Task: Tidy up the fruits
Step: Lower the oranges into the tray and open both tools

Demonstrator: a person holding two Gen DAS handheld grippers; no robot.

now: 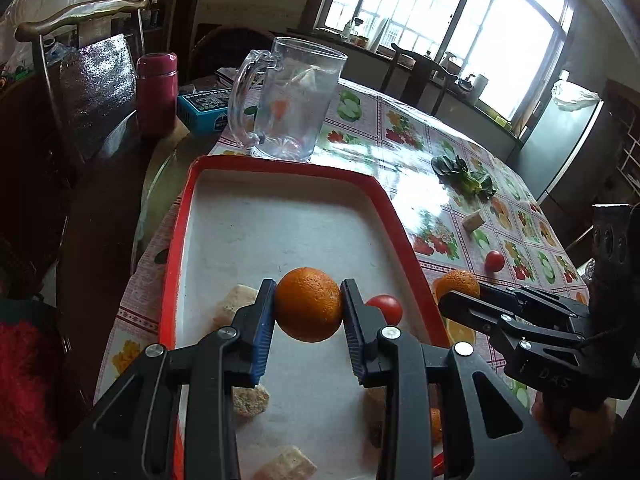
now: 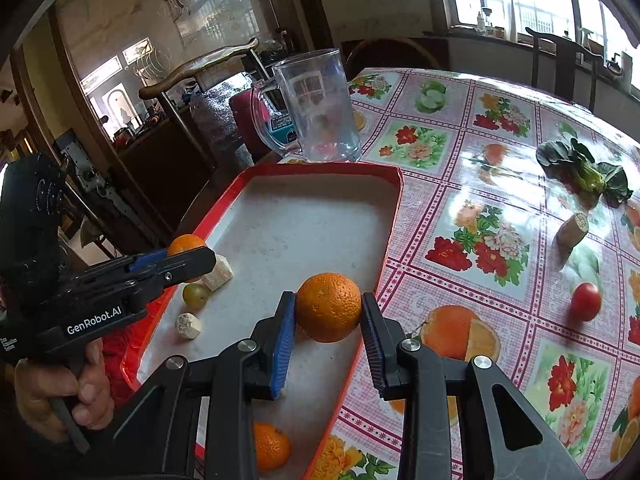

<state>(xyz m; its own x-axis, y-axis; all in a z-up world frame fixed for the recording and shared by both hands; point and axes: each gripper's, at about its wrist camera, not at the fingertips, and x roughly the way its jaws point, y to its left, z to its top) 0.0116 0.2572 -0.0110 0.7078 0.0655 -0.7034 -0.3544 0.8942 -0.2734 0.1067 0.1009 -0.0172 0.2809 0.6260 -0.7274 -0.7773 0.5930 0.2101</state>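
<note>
both grippers are each carrying an orange over the red tray [image 1: 184, 216]. left gripper [image 1: 308, 306] is pinching an orange [image 1: 309, 304] between its blue pads, fruit hanging above the tray's white floor near the middle. right gripper [image 2: 329, 308] is pinching a second orange [image 2: 329, 307] the same way, over the tray's right side just inside the rim. neither fruit is resting on anything that i can see.

so i'm reading this as the carry/place step: two oranges gripped, not yet set down.

already lying in the tray: a small tomato [image 1: 385, 308], another orange [image 2: 271, 445] at the near end, a greenish round fruit [image 2: 195, 295], and several pale chunks [image 2: 218, 272] i can't identify. left out on the flowered tablecloth [image 2: 460, 168]: a loose tomato [image 2: 585, 301], a pale cut piece [image 2: 573, 229], a leafy green [image 2: 584, 172]. glass mug [image 1: 288, 100] is standing just past the tray's far rim.

next move, my call: lower each orange onto a bare patch of floor, clear of the chunks and the tomato, then let the pads spread. round fruit, so it'll probably roll; release low. the two grippers are working near each other, so keep them apart.
</note>
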